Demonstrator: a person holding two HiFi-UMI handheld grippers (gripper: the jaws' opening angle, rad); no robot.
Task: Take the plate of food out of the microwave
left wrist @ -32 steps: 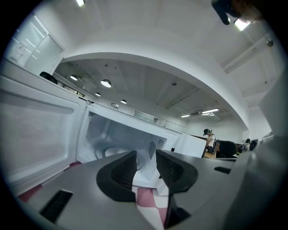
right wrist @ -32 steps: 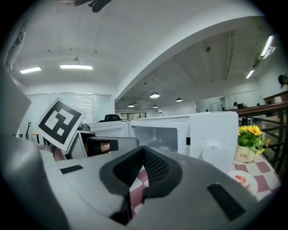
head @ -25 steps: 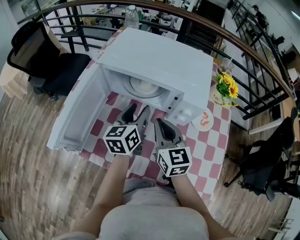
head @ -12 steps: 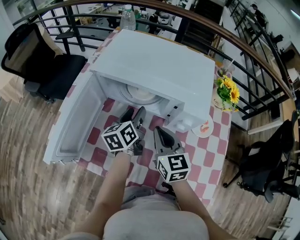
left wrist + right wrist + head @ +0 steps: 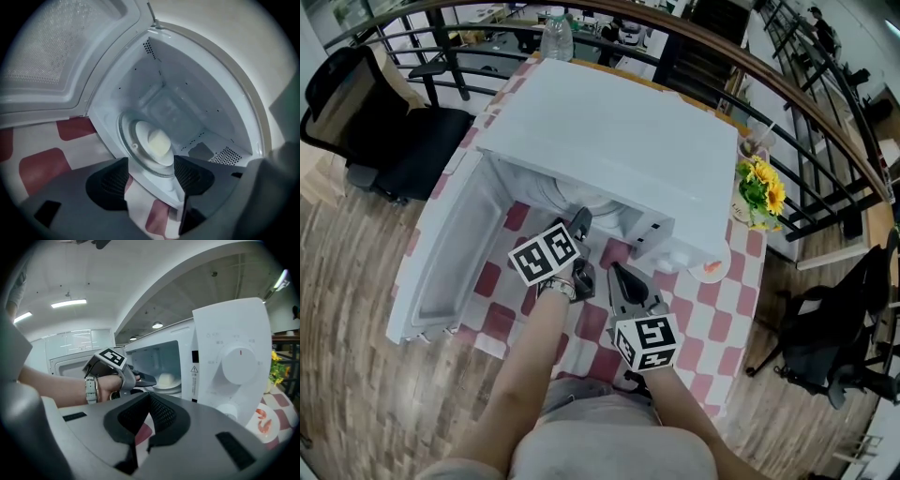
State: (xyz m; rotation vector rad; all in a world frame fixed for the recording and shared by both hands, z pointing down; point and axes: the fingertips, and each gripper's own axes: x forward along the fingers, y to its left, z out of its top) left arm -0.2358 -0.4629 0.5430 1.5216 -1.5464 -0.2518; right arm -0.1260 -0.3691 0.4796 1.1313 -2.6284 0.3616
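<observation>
**Clearances.** The microwave (image 5: 609,141) stands on a red-and-white checked tablecloth (image 5: 581,323). Its door (image 5: 455,248) is swung fully out to the left of the cavity, so the mouth is unobstructed. The control panel (image 5: 232,366) bounds the mouth on the right. A strip of bare cloth lies in front of the microwave's lower front lip.

**Task item.** The plate (image 5: 150,147) sits inside the microwave on the cavity floor, just behind the front lip. The food (image 5: 159,142), a pale lump, rests on the plate's centre. There is open room above the plate up to the cavity ceiling.

**Grippers.** The left gripper (image 5: 579,225) is at the cavity mouth with its jaws opening. The lip and plate edge show between the jaws, but the pads press on nothing. The right gripper (image 5: 149,399) waits in front of the microwave, below the control panel, with its jaws pressed together and empty.

**Count.**
- Microwave: one.
- Plate with food: one.
- Grippers: two.
- Saucer (image 5: 710,267), at the microwave's right front corner: one.
- Bunch of yellow flowers (image 5: 759,192), right of the microwave: one.
- Bottle (image 5: 555,37), behind the microwave: one.
</observation>
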